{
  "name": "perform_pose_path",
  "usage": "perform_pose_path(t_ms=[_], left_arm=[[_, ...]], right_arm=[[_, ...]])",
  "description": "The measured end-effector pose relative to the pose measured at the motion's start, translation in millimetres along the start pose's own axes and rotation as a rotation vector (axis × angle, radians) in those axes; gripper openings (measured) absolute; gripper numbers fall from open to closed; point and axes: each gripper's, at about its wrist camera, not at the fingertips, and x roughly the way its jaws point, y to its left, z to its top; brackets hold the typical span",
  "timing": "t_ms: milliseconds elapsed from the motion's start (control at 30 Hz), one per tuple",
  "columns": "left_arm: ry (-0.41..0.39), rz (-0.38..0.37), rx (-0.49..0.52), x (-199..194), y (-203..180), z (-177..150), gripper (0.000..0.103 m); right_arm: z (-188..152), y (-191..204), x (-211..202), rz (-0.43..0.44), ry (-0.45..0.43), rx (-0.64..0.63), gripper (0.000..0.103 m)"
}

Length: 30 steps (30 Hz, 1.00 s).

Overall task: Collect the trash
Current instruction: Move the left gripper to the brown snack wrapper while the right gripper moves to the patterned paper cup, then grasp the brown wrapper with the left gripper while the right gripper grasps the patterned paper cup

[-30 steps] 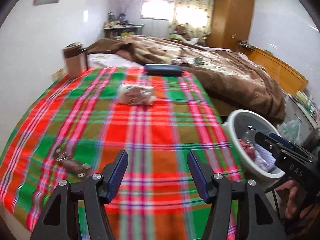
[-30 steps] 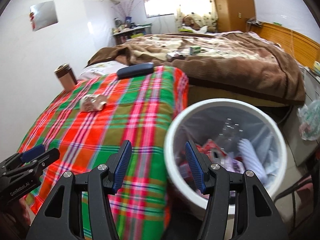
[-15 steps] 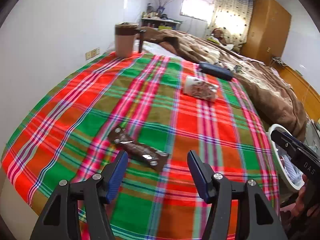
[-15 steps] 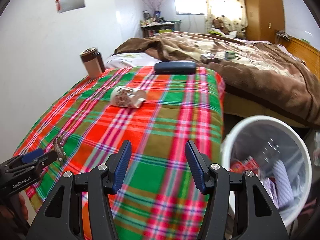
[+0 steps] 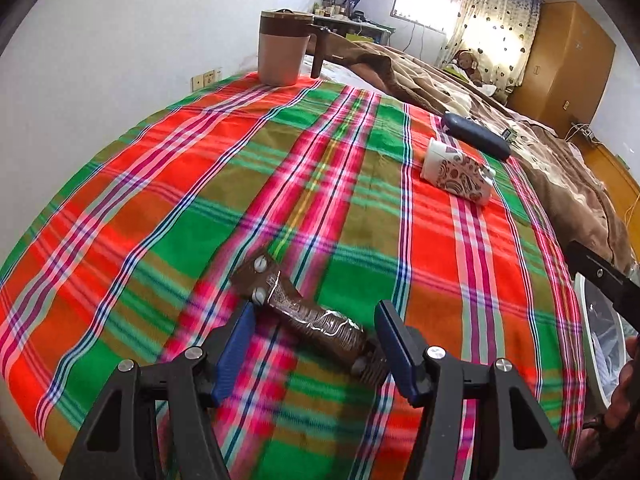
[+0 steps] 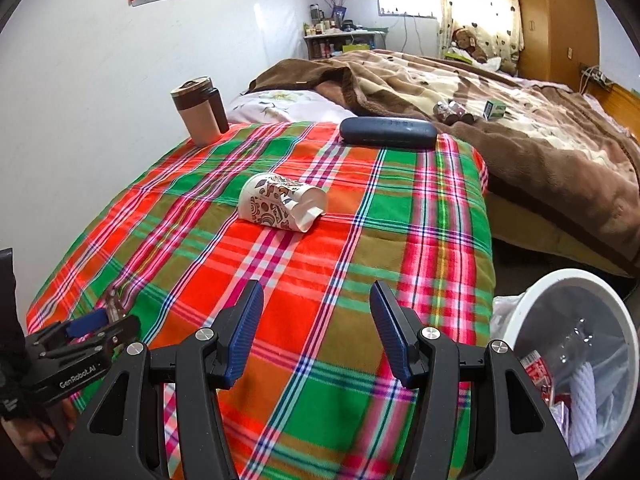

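A brown crumpled snack wrapper [image 5: 304,316] lies on the plaid cloth [image 5: 200,184]. My left gripper [image 5: 315,312] is open and low over it, a finger on either side, and the pads are not pressing. In the right wrist view the left gripper [image 6: 92,320] sits at the cloth's near left corner with the wrapper [image 6: 114,304] at its tips. A crushed patterned paper cup [image 6: 280,204] lies on its side mid-cloth, also seen as the cup [image 5: 456,176]. My right gripper [image 6: 316,292] hangs open and empty above the cloth, short of the cup. The white lined bin [image 6: 572,360] holds trash.
A brown lidded mug [image 6: 198,114] stands at the far left corner near the wall. A dark oblong case [image 6: 388,132] lies at the cloth's far edge. Behind it, a bed with a brown blanket [image 6: 520,120] carries small items. The bin stands on the floor right of the cloth.
My left gripper swung left and dropped toward the wrapper, which now lies between its fingers. My right gripper swung left from over the bin to above the cloth, facing the cup.
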Motion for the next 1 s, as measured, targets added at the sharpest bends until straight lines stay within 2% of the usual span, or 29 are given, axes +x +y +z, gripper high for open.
perform_pose_path(t_ms=[100,200,267,433,600,800,1000], left_arm=[[-0.007,-0.003,0.026,5.9,-5.0,3.4,0.061],[-0.013,-0.018,0.087,10.1,-17.2,4.8,0.054],[-0.014,-0.060,0.123,11.9,-24.1,5.4,0.049],[-0.009,-0.125,0.131,11.9,-22.1,7.4,0.049],[-0.009,-0.106,0.083,6.2,-4.9,5.6,0.049],[-0.002,-0.084,0.090,9.6,-4.2,8.4,0.050],[-0.001,-0.074,0.125,15.3,-8.1,12.0,0.050]], right_arm=[[2.2,-1.5,5.5,-0.006,0.011,0.003,0.057],[5.2,-1.2,11.9,-0.016,0.024,0.004,0.057],[8.8,-1.4,14.5,-0.018,0.025,0.008,0.057],[19.8,1.6,25.8,-0.016,0.027,-0.013,0.057],[30.7,9.1,42.4,0.012,0.031,-0.055,0.057],[44.3,19.3,58.8,0.051,0.020,-0.096,0.057],[55.8,31.8,75.2,0.050,0.013,-0.191,0.057]])
